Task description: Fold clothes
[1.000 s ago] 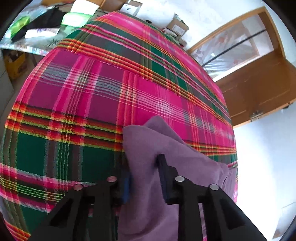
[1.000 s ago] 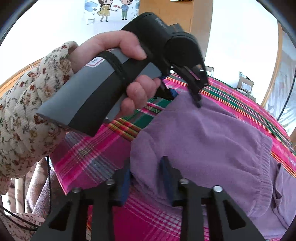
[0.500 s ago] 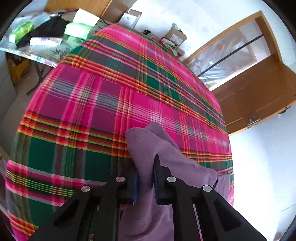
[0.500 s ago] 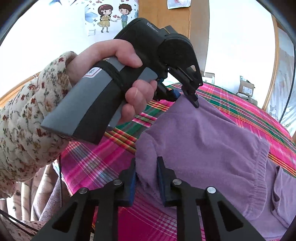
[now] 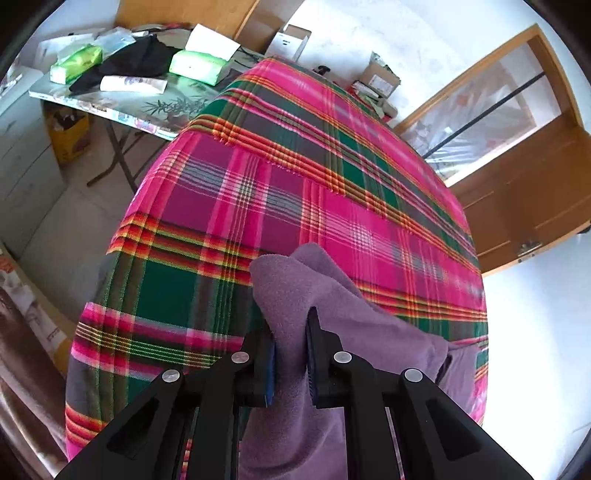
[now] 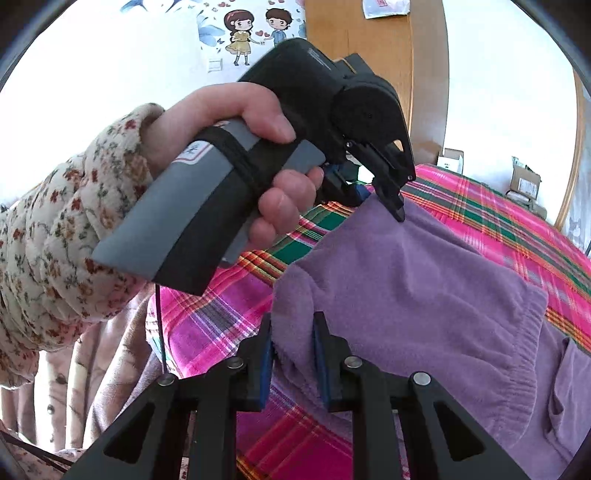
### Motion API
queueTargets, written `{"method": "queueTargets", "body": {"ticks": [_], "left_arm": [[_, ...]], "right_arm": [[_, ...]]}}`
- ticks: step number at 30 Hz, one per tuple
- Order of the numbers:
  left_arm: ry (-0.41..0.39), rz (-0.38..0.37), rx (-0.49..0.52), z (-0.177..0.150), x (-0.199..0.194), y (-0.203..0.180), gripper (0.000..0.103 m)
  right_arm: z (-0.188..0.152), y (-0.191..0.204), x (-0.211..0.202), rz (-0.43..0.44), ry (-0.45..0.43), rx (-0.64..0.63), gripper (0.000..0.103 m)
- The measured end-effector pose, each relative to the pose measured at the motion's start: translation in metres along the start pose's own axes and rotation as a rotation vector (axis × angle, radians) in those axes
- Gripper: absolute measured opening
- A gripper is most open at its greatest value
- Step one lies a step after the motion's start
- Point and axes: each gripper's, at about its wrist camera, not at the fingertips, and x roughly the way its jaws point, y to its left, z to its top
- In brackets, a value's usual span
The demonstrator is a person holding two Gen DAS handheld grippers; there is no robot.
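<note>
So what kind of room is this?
Probably a room in someone's home: a plaid blanket spread like a bed cover, cartoon stickers on the wall, and a cluttered side table by a wooden door.

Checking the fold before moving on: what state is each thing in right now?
Purple garment: edge lifted off the blanket, pinched at two corners.
Left gripper: shut on the garment.
Right gripper: shut on the garment.
Plaid blanket: spread flat.

one purple garment (image 5: 354, 325), two grippers (image 5: 290, 354) (image 6: 291, 354), one plaid blanket (image 5: 295, 192), perhaps two green packs (image 5: 195, 66)
</note>
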Motion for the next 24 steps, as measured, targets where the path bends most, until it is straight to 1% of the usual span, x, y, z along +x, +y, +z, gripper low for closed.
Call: {"method": "queueTargets", "body": {"ticks": [3, 5, 7, 8, 13, 16, 19, 24], "left_arm": [[-0.011, 0.019, 0.023, 0.0, -0.005, -0.011, 0.013], [-0.02, 0.029, 0.051, 0.001, -0.012, -0.022, 0.013], [-0.027, 0.026, 0.07, 0.001, -0.018, -0.031, 0.013], [-0.031, 0.024, 0.078, 0.001, -0.021, -0.035, 0.013], [-0.058, 0.0, 0.101, 0.0, -0.037, -0.059, 0.013], [-0.072, 0.005, 0.131, -0.001, -0.045, -0.076, 0.013], [-0.086, 0.011, 0.173, -0.004, -0.052, -0.098, 0.013], [-0.101, -0.007, 0.219, -0.004, -0.056, -0.131, 0.013]], "right_arm": [[0.005, -0.007, -0.006, 0.003, -0.027, 0.014, 0.02], [-0.001, 0.002, -0.021, 0.002, -0.05, 0.021, 0.02], [-0.022, 0.034, -0.061, -0.002, -0.074, 0.031, 0.02], [-0.03, 0.044, -0.077, -0.004, -0.087, 0.037, 0.02], [-0.034, 0.028, -0.114, -0.012, -0.155, 0.07, 0.02], [-0.034, 0.04, -0.121, -0.026, -0.188, 0.075, 0.02], [-0.033, 0.043, -0.135, -0.044, -0.22, 0.078, 0.02], [-0.035, 0.036, -0.164, -0.083, -0.285, 0.095, 0.02]]}}
